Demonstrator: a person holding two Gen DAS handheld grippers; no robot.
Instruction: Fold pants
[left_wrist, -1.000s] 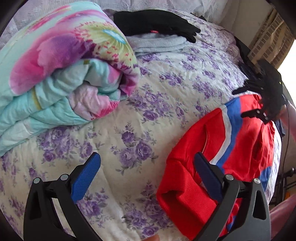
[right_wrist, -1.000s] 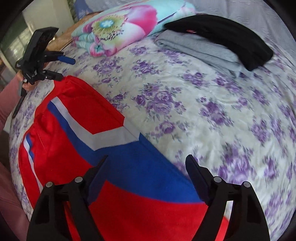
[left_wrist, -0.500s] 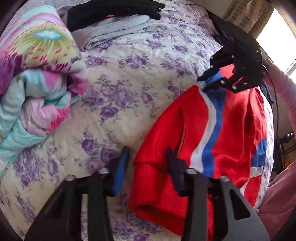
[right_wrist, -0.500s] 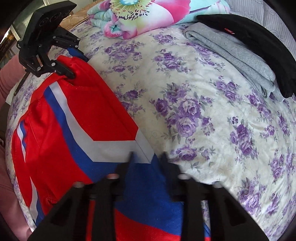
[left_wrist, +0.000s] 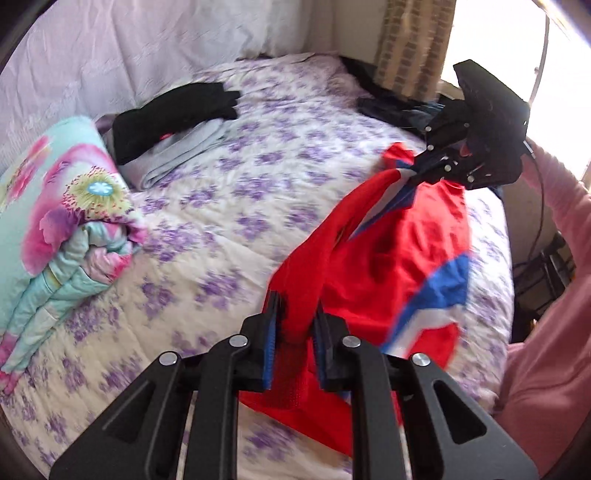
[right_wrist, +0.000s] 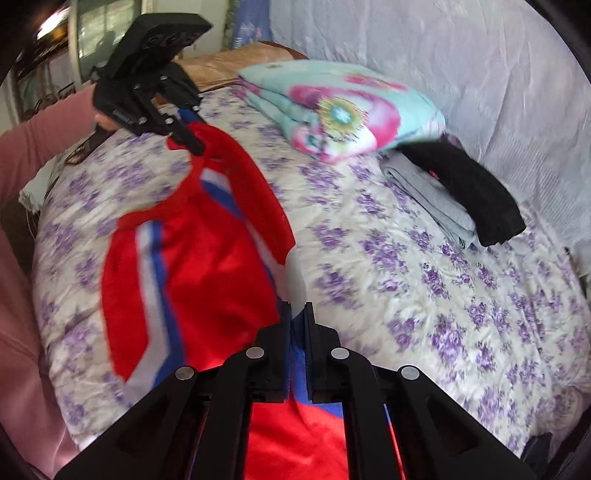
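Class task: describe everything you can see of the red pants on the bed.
The pants are red soft-looking fabric with blue and white stripes. Each end is pinched: the left tongs are shut on a red edge, the right tongs on a blue part. The edge between the grips is raised, the rest sagging crumpled onto the floral bedspread.

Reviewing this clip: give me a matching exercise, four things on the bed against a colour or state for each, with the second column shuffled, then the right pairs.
Column one:
1. pants
2. folded quilt
3. top garment of the folded stack
4. bedspread

Column two:
A. black
B. cream with purple flowers
C. red with blue and white stripes, pinched at both ends by the left gripper and right gripper
D. turquoise with large pink flowers

Pairs: 1-C, 2-D, 3-A, 4-B
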